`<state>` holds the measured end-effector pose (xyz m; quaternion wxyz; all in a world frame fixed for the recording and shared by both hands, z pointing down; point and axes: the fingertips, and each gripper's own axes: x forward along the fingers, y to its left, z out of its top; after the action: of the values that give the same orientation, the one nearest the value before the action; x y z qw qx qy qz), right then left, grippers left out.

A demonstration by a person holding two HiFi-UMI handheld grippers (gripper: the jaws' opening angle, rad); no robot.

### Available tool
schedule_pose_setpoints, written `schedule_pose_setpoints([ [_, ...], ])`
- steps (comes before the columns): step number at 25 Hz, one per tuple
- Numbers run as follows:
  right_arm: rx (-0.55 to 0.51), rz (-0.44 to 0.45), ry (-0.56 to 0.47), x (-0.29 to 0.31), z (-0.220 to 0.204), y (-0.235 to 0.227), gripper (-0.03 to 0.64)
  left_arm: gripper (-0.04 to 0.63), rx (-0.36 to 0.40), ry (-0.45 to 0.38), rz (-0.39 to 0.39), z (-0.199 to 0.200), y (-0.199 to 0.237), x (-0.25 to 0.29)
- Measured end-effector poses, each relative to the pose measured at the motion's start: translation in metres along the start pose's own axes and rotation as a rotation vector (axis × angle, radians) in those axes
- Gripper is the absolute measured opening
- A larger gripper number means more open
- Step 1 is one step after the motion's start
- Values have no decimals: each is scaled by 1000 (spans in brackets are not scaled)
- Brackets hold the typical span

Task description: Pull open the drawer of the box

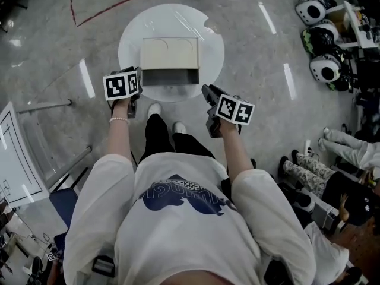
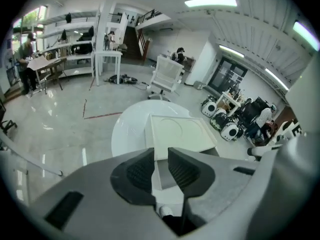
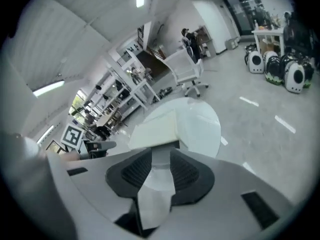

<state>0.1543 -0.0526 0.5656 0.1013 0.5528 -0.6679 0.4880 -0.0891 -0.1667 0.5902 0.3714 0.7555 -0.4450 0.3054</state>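
Note:
A cream box (image 1: pixel 169 52) stands on a round white table (image 1: pixel 133 46) in the head view. Its drawer (image 1: pixel 170 76) sticks out of the near side, grey inside. My left gripper (image 1: pixel 138 75) hovers just left of the drawer front, apart from it. My right gripper (image 1: pixel 207 90) hangs to the right of the drawer and nearer to me. The left gripper view looks down past my left gripper (image 2: pixel 161 170) at the box (image 2: pixel 177 133); its jaws stand open and empty. In the right gripper view my right gripper (image 3: pixel 161 171) is open too, with the box (image 3: pixel 152 131) beyond.
Several white, black and green round devices (image 1: pixel 320 40) sit on the floor at the right by a shelf. People sit at the lower right (image 1: pixel 335 177). A white panel (image 1: pixel 15 159) leans at the left. A white office chair (image 2: pixel 167 74) stands beyond the table.

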Motion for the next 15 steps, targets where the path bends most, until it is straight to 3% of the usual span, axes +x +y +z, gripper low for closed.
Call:
schedule_pose_setpoints([
  [6, -163, 139, -270, -59, 71, 52, 92, 78, 18, -350, 2, 22, -53, -110],
  [11, -508, 65, -439, -104, 111, 97, 41, 78, 123, -618, 38, 39, -99, -205],
  [15, -579, 55, -563, -130, 131, 126, 20, 62, 173, -708, 59, 52, -110, -244],
])
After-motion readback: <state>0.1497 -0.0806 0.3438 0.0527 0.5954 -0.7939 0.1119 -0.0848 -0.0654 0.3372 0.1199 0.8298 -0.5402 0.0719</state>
